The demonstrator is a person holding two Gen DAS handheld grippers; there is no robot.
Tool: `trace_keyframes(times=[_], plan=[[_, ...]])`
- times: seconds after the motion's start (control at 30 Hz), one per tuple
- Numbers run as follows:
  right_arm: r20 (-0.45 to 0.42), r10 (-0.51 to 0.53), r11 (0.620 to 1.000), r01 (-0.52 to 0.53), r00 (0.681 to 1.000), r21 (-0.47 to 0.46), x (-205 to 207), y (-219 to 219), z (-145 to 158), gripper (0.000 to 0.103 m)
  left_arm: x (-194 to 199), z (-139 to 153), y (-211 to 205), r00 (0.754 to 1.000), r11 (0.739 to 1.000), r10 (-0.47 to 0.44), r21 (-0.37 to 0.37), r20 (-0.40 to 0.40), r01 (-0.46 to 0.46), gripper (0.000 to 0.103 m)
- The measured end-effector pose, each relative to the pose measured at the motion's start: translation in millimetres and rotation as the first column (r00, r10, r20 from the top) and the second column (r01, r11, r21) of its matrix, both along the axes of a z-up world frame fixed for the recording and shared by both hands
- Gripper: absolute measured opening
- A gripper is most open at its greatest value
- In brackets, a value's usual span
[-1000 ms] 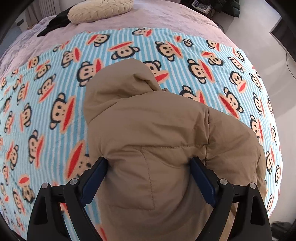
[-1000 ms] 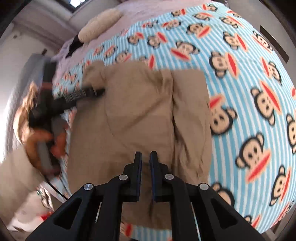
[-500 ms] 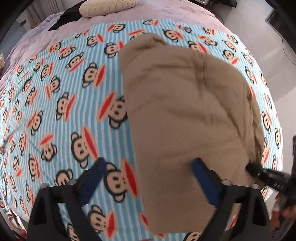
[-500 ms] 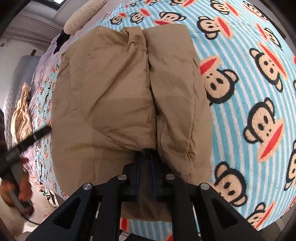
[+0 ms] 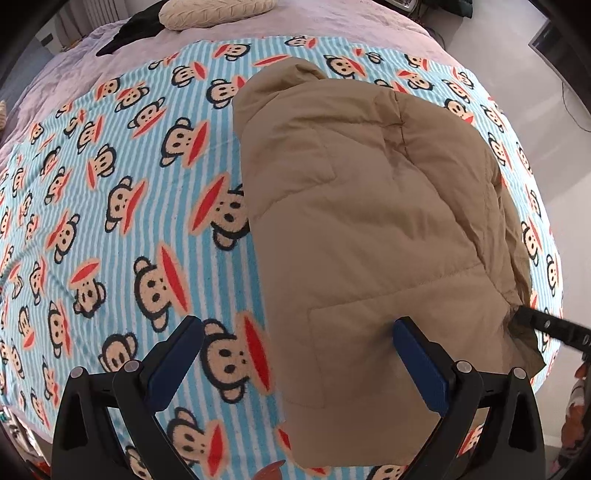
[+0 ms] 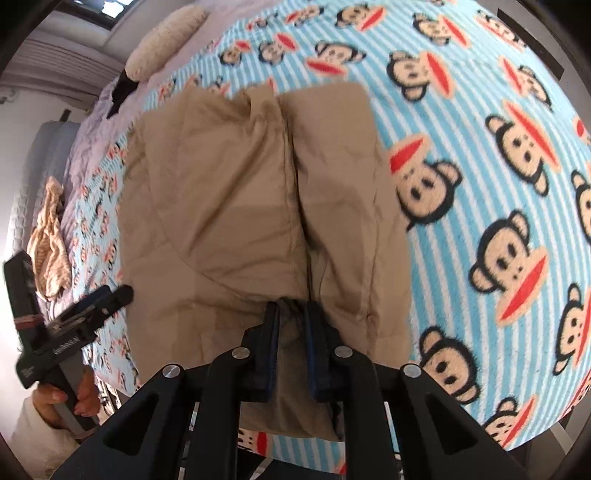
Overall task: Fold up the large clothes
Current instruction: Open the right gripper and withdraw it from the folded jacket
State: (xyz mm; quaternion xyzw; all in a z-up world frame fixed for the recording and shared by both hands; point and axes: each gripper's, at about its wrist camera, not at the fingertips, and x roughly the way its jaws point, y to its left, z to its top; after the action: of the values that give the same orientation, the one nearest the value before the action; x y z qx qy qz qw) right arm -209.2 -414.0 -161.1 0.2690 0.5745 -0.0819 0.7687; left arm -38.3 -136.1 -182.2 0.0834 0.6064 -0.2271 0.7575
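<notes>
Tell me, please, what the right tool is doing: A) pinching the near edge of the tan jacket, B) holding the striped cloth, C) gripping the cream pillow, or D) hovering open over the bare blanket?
A: the right tool has its fingers closed on a bunch of the tan jacket at its near edge.

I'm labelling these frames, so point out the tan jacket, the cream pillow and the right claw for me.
tan jacket [image 5: 369, 229], left wrist view, on the broad quilted panel at its middle.
cream pillow [image 5: 218, 11], left wrist view, on its knitted top.
right claw [image 6: 291, 321], right wrist view, between the fingertips pinching the jacket's hem.
</notes>
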Motion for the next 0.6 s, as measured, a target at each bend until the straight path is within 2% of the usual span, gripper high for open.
trace_keyframes(times=[0.03,0.13,0.23,0.3,0.37,0.5,0.6], plan=[[0.015,-0.008,1.000,0.008,1.000,-0.006,0.0,-3.8,4.3,0.022,0.5,-0.2,0.1,1.000,1.000,0.002,-0.002,-0.002,-0.002,0.103],[0.052,-0.047,0.998,0.048,0.998,-0.032,1.0,-18.7,15.0,0.052,2.6,-1.2,1.3,1.000,1.000,0.011,-0.010,-0.016,-0.011,0.103],[0.061,-0.070,0.996,0.073,0.996,-0.052,3.6,-31.2,19.0,0.057,4.6,-2.1,1.6,1.000,1.000,0.008,-0.016,-0.027,-0.008,0.103],[0.053,-0.090,0.994,0.092,0.995,-0.050,5.0,-40.9,16.5,0.067,6.4,-2.6,1.3,1.000,1.000,0.002,-0.018,-0.031,-0.002,0.103],[0.044,-0.105,0.994,0.106,0.993,-0.035,5.3,-47.3,12.0,0.082,8.3,-2.9,0.9,0.999,1.000,-0.002,-0.019,-0.033,0.001,0.103],[0.032,-0.128,0.992,0.128,0.991,0.011,3.1,-58.2,-0.4,0.083,12.3,-3.2,1.0,0.999,0.999,-0.003,-0.033,-0.037,0.001,0.103],[0.028,-0.129,0.991,0.128,0.991,0.040,4.3,-62.2,-8.7,0.096,15.2,-3.8,3.1,0.999,0.998,0.001,-0.055,-0.051,-0.004,0.103]])
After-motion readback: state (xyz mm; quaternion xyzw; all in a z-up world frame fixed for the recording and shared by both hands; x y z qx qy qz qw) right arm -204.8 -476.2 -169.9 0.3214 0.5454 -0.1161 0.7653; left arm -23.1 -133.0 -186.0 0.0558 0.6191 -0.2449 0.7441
